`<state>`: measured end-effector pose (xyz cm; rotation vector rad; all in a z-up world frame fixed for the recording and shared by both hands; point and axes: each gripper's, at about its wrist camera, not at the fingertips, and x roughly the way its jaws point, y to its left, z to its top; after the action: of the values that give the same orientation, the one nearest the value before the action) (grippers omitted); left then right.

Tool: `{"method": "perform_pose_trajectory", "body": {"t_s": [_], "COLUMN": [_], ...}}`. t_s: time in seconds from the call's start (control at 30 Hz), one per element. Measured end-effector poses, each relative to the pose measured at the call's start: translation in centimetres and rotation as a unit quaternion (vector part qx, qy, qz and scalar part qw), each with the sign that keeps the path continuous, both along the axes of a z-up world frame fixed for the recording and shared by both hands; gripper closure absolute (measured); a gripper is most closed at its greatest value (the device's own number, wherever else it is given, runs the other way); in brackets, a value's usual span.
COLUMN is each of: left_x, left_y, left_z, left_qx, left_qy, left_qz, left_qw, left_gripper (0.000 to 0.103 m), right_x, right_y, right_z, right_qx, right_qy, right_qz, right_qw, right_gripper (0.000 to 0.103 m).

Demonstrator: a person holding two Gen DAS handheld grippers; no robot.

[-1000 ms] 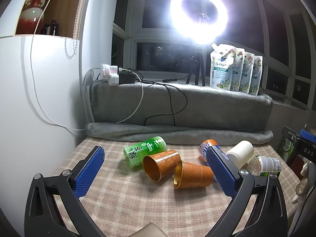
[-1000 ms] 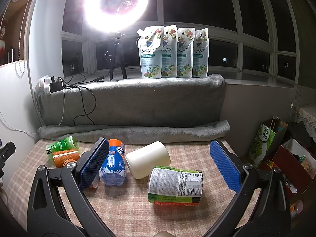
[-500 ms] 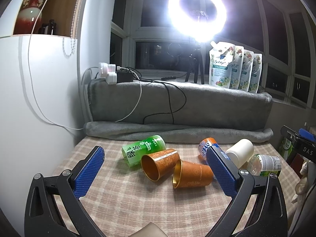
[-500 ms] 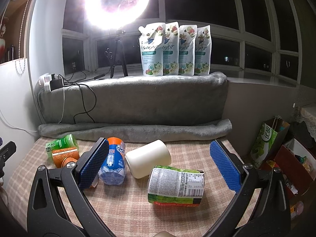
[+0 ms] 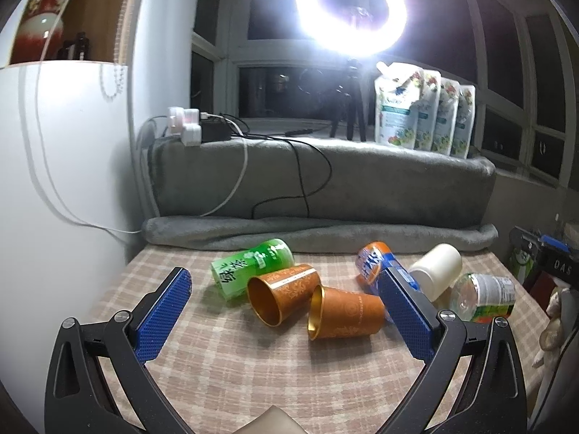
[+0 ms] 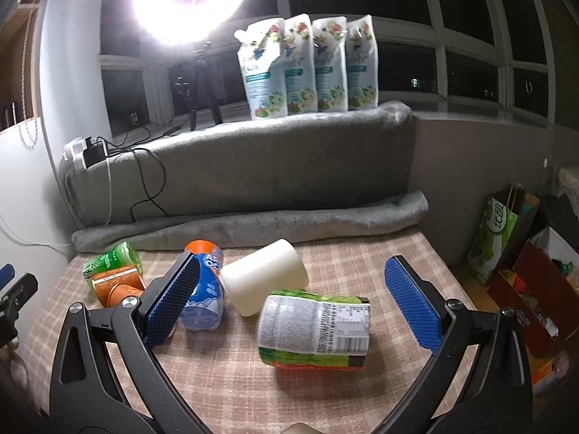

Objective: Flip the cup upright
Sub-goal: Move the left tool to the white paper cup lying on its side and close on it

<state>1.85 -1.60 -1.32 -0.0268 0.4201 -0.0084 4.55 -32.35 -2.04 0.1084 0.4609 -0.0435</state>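
Right gripper [image 6: 293, 296]: tilted and advanced since a second ago; white cup [image 6: 264, 282] and labelled bottle [image 6: 315, 329] nearer. Left gripper [image 5: 286, 311]: slightly closer to orange cups [image 5: 343, 313].

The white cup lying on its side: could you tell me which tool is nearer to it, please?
Right. The right tool frames the white cup just ahead of its fingers; the left tool faces the orange cups, with the white cup beyond its right finger.

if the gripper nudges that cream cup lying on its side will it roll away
Probably. The cream cup lies on its side on the checked cloth, so it would likely roll, curving because it tapers. It looks empty and light, and it touches the labelled cup, which may block it.
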Motion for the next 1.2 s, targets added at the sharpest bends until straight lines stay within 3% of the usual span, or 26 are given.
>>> {"method": "perform_pose_trajectory", "body": {"t_s": [0.23, 0.4, 0.5, 0.63, 0.77, 0.87, 0.9, 1.07, 1.2], "left_x": [2.4, 5.2, 8.0, 11.6, 15.5, 18.1, 19.0, 20.8, 22.1], "left_y": [-3.2, -6.7, -9.0, -11.9, -14.4, -15.9, -16.6, -18.9, -20.7], "left_z": [-0.3, -0.3, -0.4, -0.6, -1.5, -2.7, -3.3, -4.9, -6.2], "left_qx": [0.020, 0.028, 0.021, 0.028, 0.034, 0.018, 0.015, 0.022, 0.032], "left_qy": [0.035, 0.075, 0.116, 0.161, 0.213, 0.265, 0.285, 0.325, 0.358], "left_qz": [-0.087, -0.175, -0.233, -0.277, -0.301, -0.314, -0.324, -0.332, -0.347], "left_qw": [0.9954, 0.9814, 0.9653, 0.9469, 0.9287, 0.9114, 0.9021, 0.8853, 0.8663], "left_gripper": [0.001, 0.001, 0.001, 0.004, 0.010, 0.012, 0.012, 0.012, 0.012], "right_x": [-0.7, -1.5, -2.2, -3.2, -3.7, -3.9, -4.0, -4.1, -4.1], "right_y": [-1.6, -2.7, -3.4, -4.6, -5.9, -7.2, -7.5, -8.9, -9.4], "right_z": [-0.5, -1.0, -1.4, -2.2, -3.2, -3.8, -3.9, -4.7, -5.1], "right_qx": [0.002, -0.001, -0.002, -0.002, -0.003, 0.005, 0.008, 0.017, 0.020], "right_qy": [0.005, 0.009, 0.011, 0.018, 0.031, 0.037, 0.038, 0.044, 0.048], "right_qz": [-0.017, -0.031, -0.042, -0.059, -0.078, -0.093, -0.097, -0.112, -0.116], "right_qw": [1.000, 0.999, 0.999, 0.998, 0.996, 0.995, 0.994, 0.993, 0.992], "right_gripper": [0.000, 0.000, 0.000, 0.000, 0.000, 0.000, 0.000, 0.000, 0.000]}}
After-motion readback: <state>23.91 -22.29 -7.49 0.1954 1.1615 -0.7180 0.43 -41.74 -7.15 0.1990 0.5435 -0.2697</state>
